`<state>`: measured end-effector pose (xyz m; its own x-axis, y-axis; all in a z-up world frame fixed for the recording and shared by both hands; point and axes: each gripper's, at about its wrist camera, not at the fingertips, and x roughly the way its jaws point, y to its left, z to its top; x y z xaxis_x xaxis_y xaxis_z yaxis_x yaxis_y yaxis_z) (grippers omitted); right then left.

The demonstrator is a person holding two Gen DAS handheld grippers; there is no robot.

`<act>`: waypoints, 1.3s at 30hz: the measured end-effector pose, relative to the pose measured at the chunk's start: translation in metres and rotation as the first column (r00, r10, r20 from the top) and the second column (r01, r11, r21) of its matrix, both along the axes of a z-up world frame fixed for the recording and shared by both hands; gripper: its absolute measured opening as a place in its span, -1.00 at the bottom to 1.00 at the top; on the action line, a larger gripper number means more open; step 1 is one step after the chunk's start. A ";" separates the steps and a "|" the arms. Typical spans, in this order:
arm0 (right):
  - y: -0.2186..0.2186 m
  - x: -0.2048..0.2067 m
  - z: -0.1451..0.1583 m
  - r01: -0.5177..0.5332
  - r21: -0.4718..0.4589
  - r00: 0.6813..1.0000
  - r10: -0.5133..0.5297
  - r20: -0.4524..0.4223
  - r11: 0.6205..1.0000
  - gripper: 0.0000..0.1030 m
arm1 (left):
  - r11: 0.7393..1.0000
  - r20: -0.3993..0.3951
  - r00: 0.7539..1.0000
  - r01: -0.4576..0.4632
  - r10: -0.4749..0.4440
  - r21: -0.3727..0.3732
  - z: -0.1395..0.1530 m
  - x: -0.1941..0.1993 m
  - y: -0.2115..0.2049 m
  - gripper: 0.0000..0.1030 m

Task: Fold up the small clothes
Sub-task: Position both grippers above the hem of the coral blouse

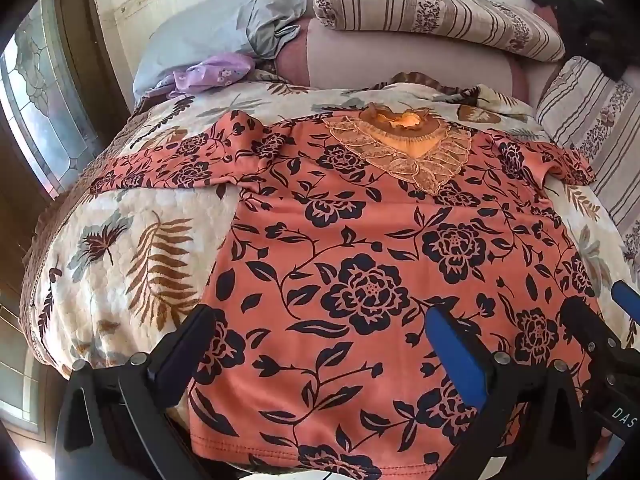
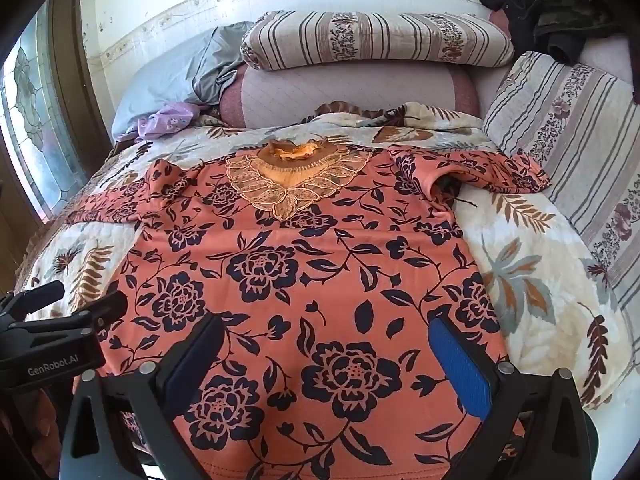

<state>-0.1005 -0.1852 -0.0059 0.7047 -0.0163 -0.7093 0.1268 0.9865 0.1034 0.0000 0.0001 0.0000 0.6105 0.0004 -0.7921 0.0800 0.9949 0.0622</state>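
A salmon-orange top (image 1: 360, 248) (image 2: 304, 280) with dark rose print and a lace collar lies flat on the bed, face up, both short sleeves spread out, hem toward me. My left gripper (image 1: 320, 340) hovers open above the hem's left half, its jaws wide apart and holding nothing. My right gripper (image 2: 328, 352) hovers open above the hem's right half, also holding nothing. In the left wrist view the right gripper (image 1: 600, 320) shows at the right edge. In the right wrist view the left gripper (image 2: 68, 312) shows at the left edge.
The top rests on a cream leaf-print quilt (image 1: 132, 240) (image 2: 532, 272). Striped pillows (image 1: 436, 12) (image 2: 376, 40) and a second striped pillow (image 2: 572, 152) line the head and right side. A grey cloth (image 1: 272, 20), a lilac garment (image 1: 212, 72) and dark clothing (image 2: 560, 12) lie at the back. A window (image 1: 36, 108) is left.
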 end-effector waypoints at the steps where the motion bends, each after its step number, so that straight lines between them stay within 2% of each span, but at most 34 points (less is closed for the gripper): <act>1: 0.000 0.000 -0.001 0.000 0.003 1.000 0.000 0.000 1.000 1.00 | 1.000 -0.001 1.000 0.001 -0.001 0.004 0.000 0.000 0.000 1.00; 14: -0.006 0.001 -0.006 0.001 0.039 1.000 -0.001 0.002 0.999 1.00 | 0.999 0.006 1.000 0.019 -0.019 0.032 0.001 -0.001 -0.007 1.00; 21: -0.009 0.002 -0.007 0.007 0.051 1.000 -0.007 0.000 0.999 1.00 | 0.996 0.021 0.999 0.030 -0.032 0.084 0.003 -0.002 -0.014 1.00; 29: -0.014 0.007 -0.015 -0.003 0.074 0.999 0.005 -0.031 0.997 1.00 | 0.999 0.015 1.000 0.023 -0.024 0.036 -0.005 0.005 -0.003 1.00; 35: -0.038 0.016 -0.023 0.064 0.102 0.997 -0.059 -0.059 0.993 1.00 | 0.999 -0.027 0.999 -0.041 0.041 0.021 -0.020 0.022 0.020 1.00; 39: -0.042 0.022 -0.026 0.068 0.098 0.996 -0.062 -0.065 0.993 1.00 | 0.999 -0.017 0.999 -0.029 0.030 0.023 -0.020 0.027 0.015 1.00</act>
<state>-0.0785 -0.2276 -0.0316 0.6594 0.0128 -0.7517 0.1994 0.9611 0.1913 0.0266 0.0152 -0.0196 0.5958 0.0365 -0.8023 0.0520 0.9951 0.0839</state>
